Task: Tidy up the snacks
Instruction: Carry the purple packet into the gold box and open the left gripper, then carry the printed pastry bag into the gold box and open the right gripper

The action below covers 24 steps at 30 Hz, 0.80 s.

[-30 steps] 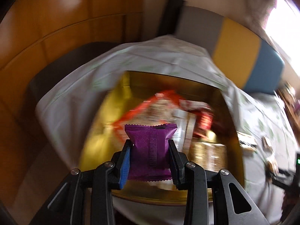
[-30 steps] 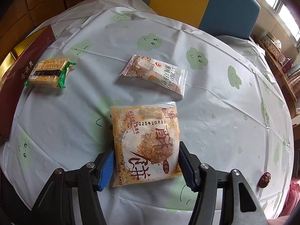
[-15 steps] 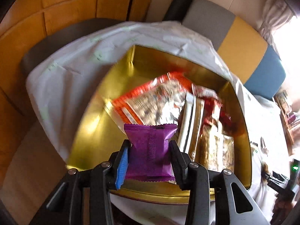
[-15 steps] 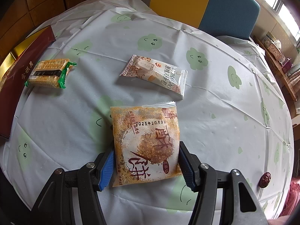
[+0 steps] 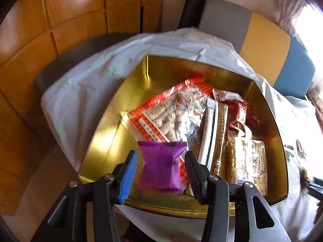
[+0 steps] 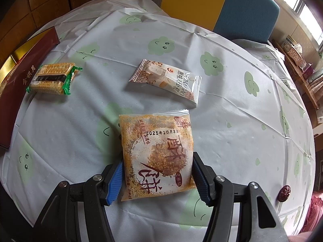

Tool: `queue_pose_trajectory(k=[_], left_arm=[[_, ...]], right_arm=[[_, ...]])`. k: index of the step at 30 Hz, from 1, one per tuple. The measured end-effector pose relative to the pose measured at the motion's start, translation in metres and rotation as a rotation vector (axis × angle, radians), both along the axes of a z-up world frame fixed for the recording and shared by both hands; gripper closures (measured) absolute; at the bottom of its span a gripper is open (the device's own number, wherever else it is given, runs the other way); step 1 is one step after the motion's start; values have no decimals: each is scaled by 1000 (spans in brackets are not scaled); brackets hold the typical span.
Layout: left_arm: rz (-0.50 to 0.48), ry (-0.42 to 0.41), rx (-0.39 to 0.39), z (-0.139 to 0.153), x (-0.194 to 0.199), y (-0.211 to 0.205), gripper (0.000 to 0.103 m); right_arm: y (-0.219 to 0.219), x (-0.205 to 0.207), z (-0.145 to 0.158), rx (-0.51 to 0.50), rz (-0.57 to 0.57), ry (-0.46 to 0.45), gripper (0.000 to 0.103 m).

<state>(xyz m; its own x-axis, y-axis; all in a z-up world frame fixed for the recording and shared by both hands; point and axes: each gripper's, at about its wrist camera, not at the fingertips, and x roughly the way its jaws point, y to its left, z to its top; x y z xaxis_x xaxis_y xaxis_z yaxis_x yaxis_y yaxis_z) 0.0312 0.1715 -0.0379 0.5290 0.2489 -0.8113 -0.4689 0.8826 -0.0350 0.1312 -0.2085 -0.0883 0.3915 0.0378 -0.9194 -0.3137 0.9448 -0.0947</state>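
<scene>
Your left tool [image 5: 160,171] stands wide, the purple packet [image 5: 161,165] loose between its fingers and dropping into the gold tin [image 5: 105,141] at the worktop's left edge. Next, withdraw. Your right tool [image 6: 156,178] grips the flat orange pastry packet [image 6: 157,153] near the front edge; carry it over.

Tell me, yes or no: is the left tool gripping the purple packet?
No: the left tool is open, with gaps between its pads and the purple packet above the gold tin.
</scene>
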Motion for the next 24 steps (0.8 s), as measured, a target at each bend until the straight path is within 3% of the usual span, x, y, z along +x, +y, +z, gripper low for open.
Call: queue_pose_trajectory(k=[10,24], left_arm=[[-81,19,37,-5,5,-25,54],[-76,-20,94,7,-5,-27,54]], right_arm=[[1,-3,1,-9,9,-9,41],[-3,-4,2,11,-15,-6,42]])
